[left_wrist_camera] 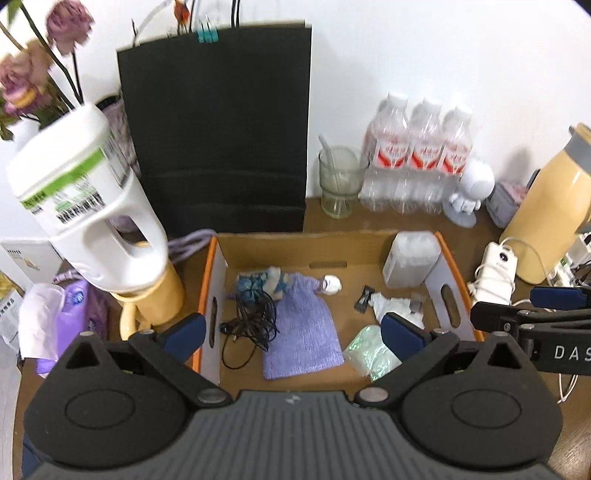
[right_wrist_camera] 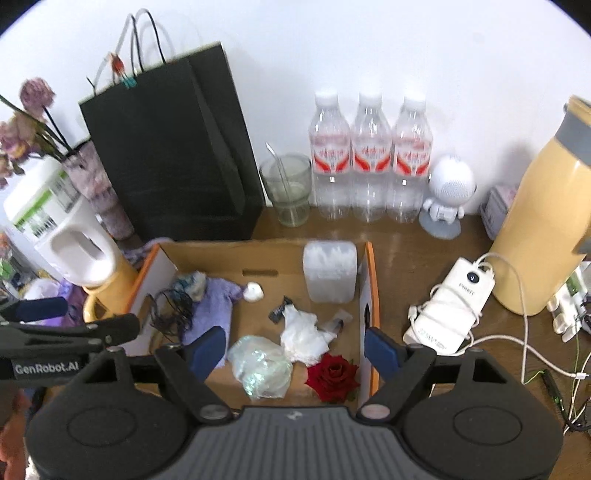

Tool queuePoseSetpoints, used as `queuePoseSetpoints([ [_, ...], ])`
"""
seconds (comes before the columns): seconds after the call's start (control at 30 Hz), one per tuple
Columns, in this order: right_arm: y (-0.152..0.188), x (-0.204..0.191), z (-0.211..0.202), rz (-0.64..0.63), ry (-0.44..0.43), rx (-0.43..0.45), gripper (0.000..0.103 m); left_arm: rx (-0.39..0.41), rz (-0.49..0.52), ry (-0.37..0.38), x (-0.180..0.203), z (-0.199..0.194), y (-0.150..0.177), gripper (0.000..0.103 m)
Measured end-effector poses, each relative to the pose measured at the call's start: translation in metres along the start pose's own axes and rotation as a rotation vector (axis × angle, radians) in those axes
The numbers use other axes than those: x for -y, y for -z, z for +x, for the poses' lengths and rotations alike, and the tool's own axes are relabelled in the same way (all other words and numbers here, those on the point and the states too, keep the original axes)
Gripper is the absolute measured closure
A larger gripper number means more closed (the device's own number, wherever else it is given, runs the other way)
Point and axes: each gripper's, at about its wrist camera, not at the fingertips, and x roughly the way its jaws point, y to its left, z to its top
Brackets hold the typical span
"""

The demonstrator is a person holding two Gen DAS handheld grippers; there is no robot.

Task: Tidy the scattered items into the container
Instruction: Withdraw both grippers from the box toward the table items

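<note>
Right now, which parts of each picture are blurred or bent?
Left wrist view: the white jug and dried flowers are smeared, the black bag leans. Right wrist view: mostly sharp, the yellow flask bows at the edge.

The box (right_wrist_camera: pixel 369 280) stands on the table (right_wrist_camera: pixel 406 236). In it lie a cable (right_wrist_camera: pixel 171 314) at the left, a cloth (right_wrist_camera: pixel 210 310) beside it, and a rose (right_wrist_camera: pixel 332 376) at the near right. Behind the box stand a bag (right_wrist_camera: pixel 166 155) and three bottles (right_wrist_camera: pixel 369 158).
</note>
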Motion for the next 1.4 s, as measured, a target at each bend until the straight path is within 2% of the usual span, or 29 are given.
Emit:
queuePoseSetpoints([
  [0.2,0.009,-0.004,-0.023,-0.002,-0.011,0.073,0.018,0.101,-0.014,-0.008,0.002,-0.027,0.01,0.0],
  [0.4,0.027,-0.002,-0.038,0.026,-0.051,0.167,0.018,0.283,0.019,-0.039,0.008,-0.05,0.034,0.0],
  [0.57,0.059,0.0,-0.032,0.051,-0.062,0.25,0.019,0.4,0.027,-0.056,0.013,-0.047,0.067,0.0],
  [0.8,0.113,-0.008,-0.036,-0.033,-0.019,0.473,0.018,0.521,-0.007,0.002,0.007,-0.04,0.117,0.0],
  [0.93,0.159,-0.008,-0.038,-0.031,0.002,0.55,0.016,0.548,-0.012,0.023,0.005,-0.044,0.161,0.0],
  [1.07,0.208,-0.015,-0.045,-0.049,-0.012,0.6,0.015,0.565,0.029,0.002,0.008,-0.05,0.202,0.0],
  [1.17,0.242,-0.021,-0.052,-0.093,-0.002,0.642,0.011,0.567,0.007,-0.024,0.005,-0.055,0.235,0.0],
  [1.27,0.281,-0.026,-0.061,-0.117,0.058,0.65,0.011,0.558,-0.048,-0.023,-0.002,-0.057,0.273,0.0],
  [1.4,0.322,-0.02,-0.072,-0.087,0.017,0.619,0.011,0.493,-0.091,-0.037,-0.01,-0.062,0.312,0.0],
])
